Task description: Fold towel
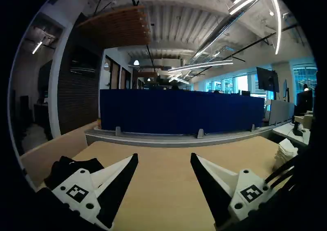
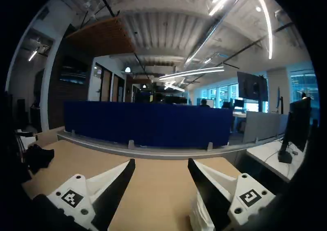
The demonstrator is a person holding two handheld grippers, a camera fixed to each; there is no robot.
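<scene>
- The left gripper (image 1: 163,155) is wide open. Nothing is between its two fingers.
- The right gripper (image 2: 160,160) is wide open too. It holds nothing.
- Both hang over a bare wooden table (image 1: 163,190). A blue wall (image 1: 180,110) stands behind it.
- A dark cloth (image 1: 67,167) lies in a crumpled lump at the left side of the table, just behind the left gripper's finger. I think this is the towel to fold, but I can't be sure.
- A white stack (image 2: 198,212) sits at the right side of the table, right by the right gripper's finger. It looks like folded cloths piled up neatly.
- So some folding may be done already. The dark cloth is not folded, and no gripper touches it.
- What is left, I think: grab the dark cloth, spread it flat, and fold it.
</scene>
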